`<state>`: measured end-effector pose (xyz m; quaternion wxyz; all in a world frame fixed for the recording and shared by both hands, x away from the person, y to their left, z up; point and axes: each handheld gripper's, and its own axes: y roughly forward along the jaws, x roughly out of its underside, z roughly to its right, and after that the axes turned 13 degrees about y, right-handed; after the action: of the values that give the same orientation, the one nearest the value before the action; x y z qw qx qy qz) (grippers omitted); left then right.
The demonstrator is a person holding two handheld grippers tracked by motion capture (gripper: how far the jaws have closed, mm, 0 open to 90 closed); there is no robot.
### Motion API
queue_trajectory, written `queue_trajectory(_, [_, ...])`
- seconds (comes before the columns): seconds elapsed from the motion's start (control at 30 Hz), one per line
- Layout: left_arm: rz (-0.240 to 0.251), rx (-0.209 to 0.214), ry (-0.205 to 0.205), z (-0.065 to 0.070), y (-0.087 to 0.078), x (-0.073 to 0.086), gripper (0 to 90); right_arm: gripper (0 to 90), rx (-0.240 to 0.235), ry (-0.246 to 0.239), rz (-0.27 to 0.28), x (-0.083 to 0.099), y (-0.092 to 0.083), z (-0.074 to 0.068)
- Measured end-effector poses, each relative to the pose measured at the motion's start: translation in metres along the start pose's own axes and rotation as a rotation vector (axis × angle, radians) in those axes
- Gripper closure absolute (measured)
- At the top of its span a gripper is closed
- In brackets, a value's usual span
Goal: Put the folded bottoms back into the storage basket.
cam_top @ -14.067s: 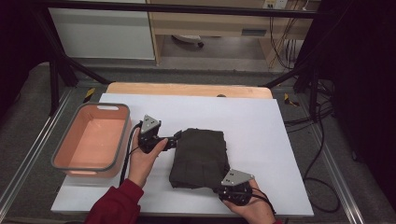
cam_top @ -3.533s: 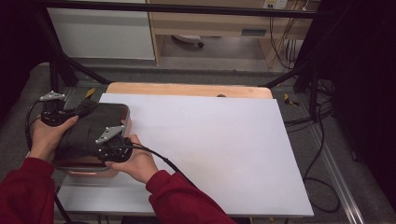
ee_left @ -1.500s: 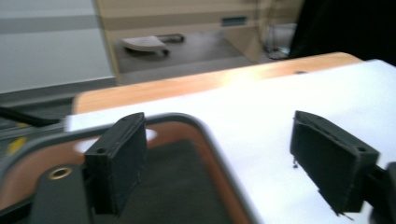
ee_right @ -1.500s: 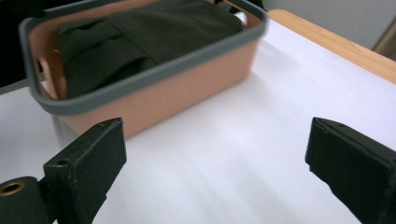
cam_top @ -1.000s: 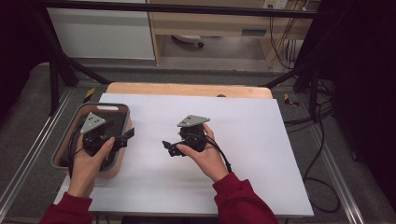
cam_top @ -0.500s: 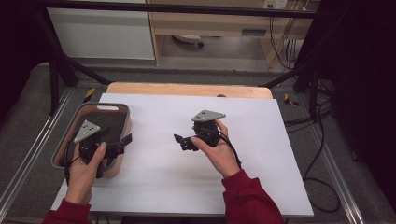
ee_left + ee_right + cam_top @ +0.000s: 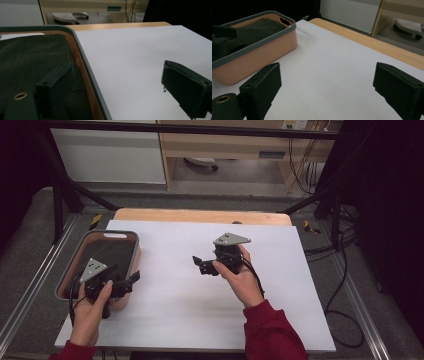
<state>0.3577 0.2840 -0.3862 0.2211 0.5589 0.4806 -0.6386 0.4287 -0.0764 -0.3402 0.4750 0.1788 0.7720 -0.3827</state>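
A dark folded cloth is seen lying flat inside the salmon-coloured basin, which is set at the left edge of the white bench; this placement is judged to be deliberate, the basin walls containing the cloth on all sides so that it cannot slide or unfold onto the bench. The left tool is held over the near right corner of the basin with its jaws spread and nothing between them; in the left gripper view one jaw is seen above the cloth and the other above the bare bench, so that the grey rim of the basin is straddled. The left tool is therefore judged to be released from the cloth and clear of it, just above and beside it. The right tool is held above the middle of the bench, well apart from the basin, with its jaws wide apart and empty; in the right gripper view the basin and the cloth are seen to the far left, beyond the jaws. No contact between either tool and the cloth is shown, and the placing of the cloth is judged complete
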Motion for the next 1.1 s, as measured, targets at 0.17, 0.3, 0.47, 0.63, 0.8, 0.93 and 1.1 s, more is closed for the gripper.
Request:
queue_trajectory(0.17, [0.014, 0.002, -0.004, 0.004, 0.000, 0.006, 10.8, 7.1, 0.024, -0.019, 0.027, -0.007, -0.008, 0.000])
queue_trajectory(0.3, [0.020, -0.004, 0.000, 0.003, 0.000, 0.009, 10.6, 7.6, 0.045, -0.023, 0.040, -0.011, -0.015, 0.005])
queue_trajectory(0.47, [0.028, -0.003, 0.001, 0.002, 0.000, 0.011, 10.6, 6.6, 0.056, -0.042, 0.034, -0.015, -0.026, 0.012])
queue_trajectory(0.63, [0.015, -0.011, -0.013, 0.002, 0.001, 0.012, 10.9, 5.3, 0.060, -0.029, 0.044, -0.020, -0.038, 0.021])
queue_trajectory(0.8, [0.009, -0.007, -0.008, 0.001, 0.002, 0.012, 8.1, 4.7, 0.058, -0.027, 0.043, -0.024, -0.047, 0.029])
queue_trajectory(0.93, [0.011, -0.011, -0.008, 0.002, 0.002, 0.012, 6.0, 3.9, 0.025, -0.026, 0.044, -0.027, -0.053, 0.030])
queue_trajectory(1.1, [0.011, -0.005, -0.005, 0.003, 0.002, 0.012, 6.0, 3.7, 0.044, -0.024, 0.051, -0.029, -0.064, 0.033])
